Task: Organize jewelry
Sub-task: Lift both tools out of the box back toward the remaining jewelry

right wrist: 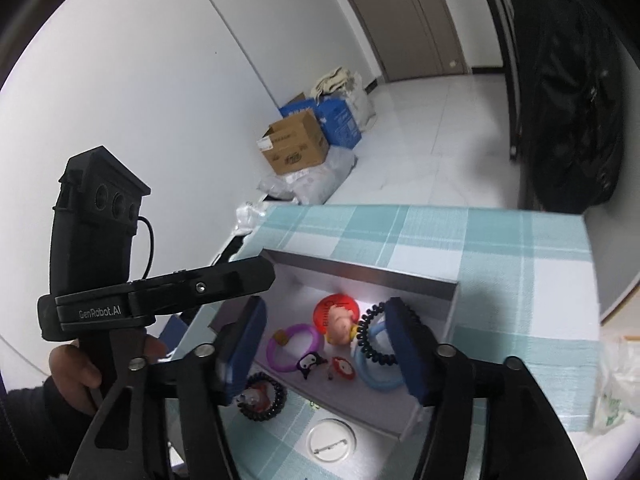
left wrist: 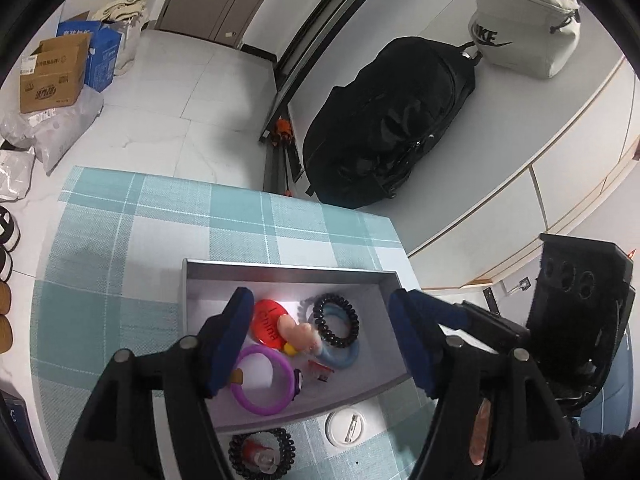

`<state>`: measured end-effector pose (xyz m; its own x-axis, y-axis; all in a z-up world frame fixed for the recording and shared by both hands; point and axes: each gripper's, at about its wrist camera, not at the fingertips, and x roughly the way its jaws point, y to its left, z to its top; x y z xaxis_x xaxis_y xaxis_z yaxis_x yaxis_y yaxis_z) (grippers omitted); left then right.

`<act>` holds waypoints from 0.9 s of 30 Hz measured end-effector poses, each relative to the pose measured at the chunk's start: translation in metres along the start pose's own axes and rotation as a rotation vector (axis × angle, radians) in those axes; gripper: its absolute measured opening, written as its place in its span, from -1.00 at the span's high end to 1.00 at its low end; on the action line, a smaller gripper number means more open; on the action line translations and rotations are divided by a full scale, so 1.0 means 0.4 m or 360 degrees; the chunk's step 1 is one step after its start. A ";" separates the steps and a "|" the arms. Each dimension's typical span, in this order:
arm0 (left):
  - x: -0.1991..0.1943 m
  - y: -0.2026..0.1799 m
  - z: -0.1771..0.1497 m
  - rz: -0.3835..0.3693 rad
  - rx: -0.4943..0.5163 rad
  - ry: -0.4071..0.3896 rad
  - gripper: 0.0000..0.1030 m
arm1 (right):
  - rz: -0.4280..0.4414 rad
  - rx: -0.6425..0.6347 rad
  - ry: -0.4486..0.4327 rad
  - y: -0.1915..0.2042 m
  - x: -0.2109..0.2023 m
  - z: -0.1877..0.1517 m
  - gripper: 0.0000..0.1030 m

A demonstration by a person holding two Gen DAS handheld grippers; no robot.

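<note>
Nearest the cameras, on the teal checked cloth (left wrist: 120, 240), a white pin badge (right wrist: 331, 444) lies face down with its clasp up, and a black coil hair tie (right wrist: 262, 396) rings a small red figure just left of it. Just beyond them sits the grey tray (left wrist: 288, 274), its long axis running left to right, open side up. Both claws hover over it: the left gripper (left wrist: 320, 340) and the right gripper (right wrist: 326, 350) each stand well open, blue pads apart, nothing between them. Inside the tray, a purple bangle (left wrist: 262, 380) lies flat at the near left, a light blue bangle (right wrist: 378, 364) at the right under a second black coil tie (left wrist: 335, 320). Between them rest a round-headed figurine (right wrist: 340, 322) on a red badge (left wrist: 267, 320), a tiny black figure (right wrist: 310, 362) and a small red charm (right wrist: 343, 366). Far off, cardboard boxes (right wrist: 298, 146) stand by the wall.
</note>
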<state>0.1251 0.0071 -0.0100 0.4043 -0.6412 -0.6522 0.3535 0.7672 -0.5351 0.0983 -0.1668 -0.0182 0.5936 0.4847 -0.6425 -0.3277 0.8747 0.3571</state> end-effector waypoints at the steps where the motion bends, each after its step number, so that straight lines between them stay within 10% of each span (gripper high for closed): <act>1: -0.001 -0.004 -0.002 0.0019 0.0008 -0.0008 -0.27 | -0.0016 -0.0014 -0.0016 0.004 -0.008 -0.002 -0.36; 13: -0.079 -0.046 -0.059 0.0572 0.0067 -0.0202 -0.28 | -0.0123 -0.0056 -0.0134 0.041 -0.082 -0.025 -0.78; 27: -0.123 -0.074 -0.160 0.0745 0.0096 -0.0228 -0.35 | -0.0157 0.0016 -0.0148 0.056 -0.140 -0.122 -0.97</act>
<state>0.0409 0.0167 0.0035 0.6420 -0.2266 -0.7324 0.1525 0.9740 -0.1678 0.0216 -0.1743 -0.0074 0.6884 0.3935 -0.6094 -0.2570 0.9179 0.3024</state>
